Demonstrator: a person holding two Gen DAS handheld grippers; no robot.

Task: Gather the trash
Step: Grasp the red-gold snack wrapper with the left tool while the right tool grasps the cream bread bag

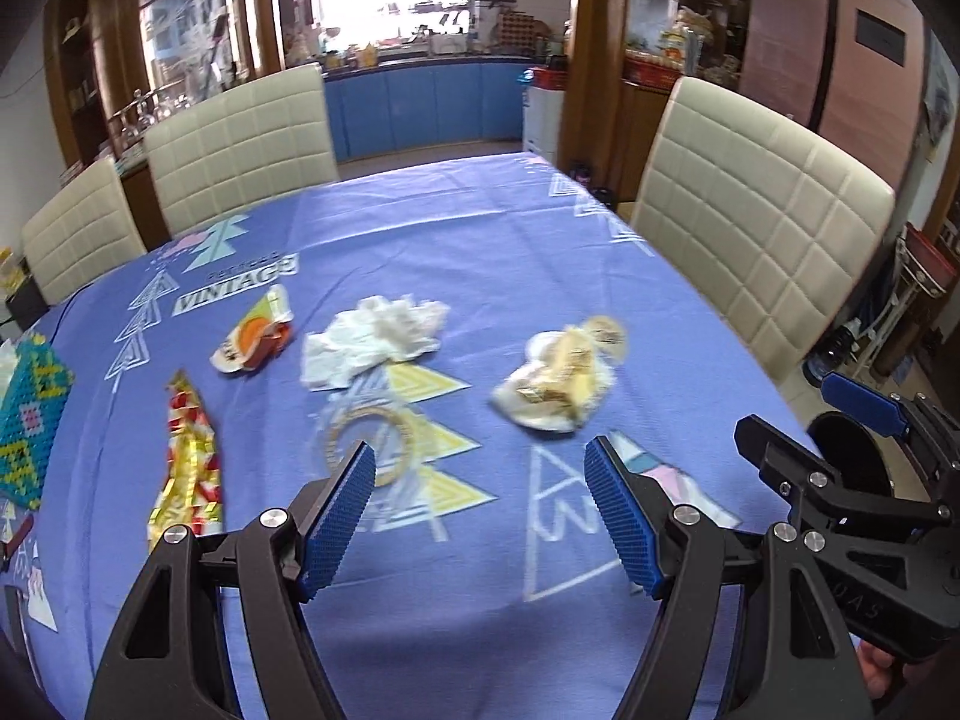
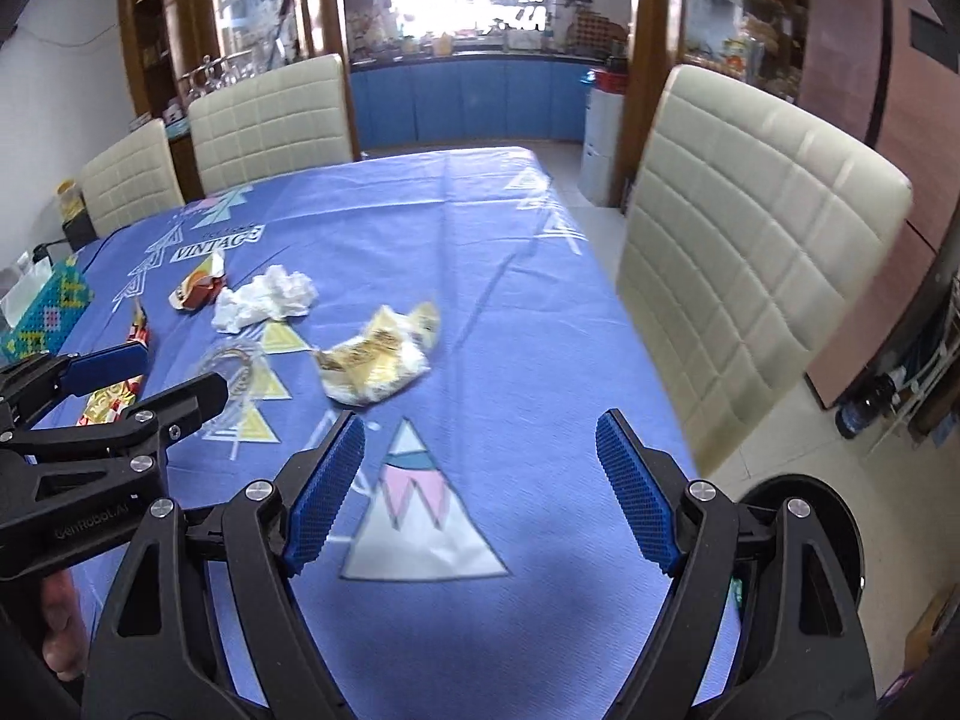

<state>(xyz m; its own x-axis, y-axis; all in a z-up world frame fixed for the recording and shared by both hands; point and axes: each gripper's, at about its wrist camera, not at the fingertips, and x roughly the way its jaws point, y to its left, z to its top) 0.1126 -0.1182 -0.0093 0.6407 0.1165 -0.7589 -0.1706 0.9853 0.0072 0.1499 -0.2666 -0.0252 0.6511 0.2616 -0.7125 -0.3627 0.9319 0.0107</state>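
Both grippers are up over the worktop (image 1: 480, 252) and nothing is picked up yet, so I judge this is the approach before the first grab. My left gripper (image 1: 480, 516) is spread wide and empty, hovering above the blue cloth. My right gripper (image 2: 480, 486) is spread wide and empty too, out near the worktop's right edge.

The trash lies ahead of me in a loose row. Nearest my right is the yellow wrapper (image 2: 375, 360), crumpled, well clear of the rest. Left of it sits the white tissue (image 1: 372, 339), and just in front of that a clear wrapper with a ring (image 1: 372, 450), right off my left fingertip. Further left, an orange packet (image 1: 255, 342), and a red-gold wrapper (image 1: 189, 462) lying long towards me.

Next move, as I read it: right gripper forward and down onto the yellow wrapper, jaws straddling the crumple, then close. The dark round thing (image 2: 840, 534) below the right edge may be the bin; I can't tell for sure.

In the way: little. The two grippers sit close side by side, so I'd mind a clash. The beaded box (image 1: 30, 414) at far left is no trash. A chair (image 2: 750, 252) crowds the right edge.
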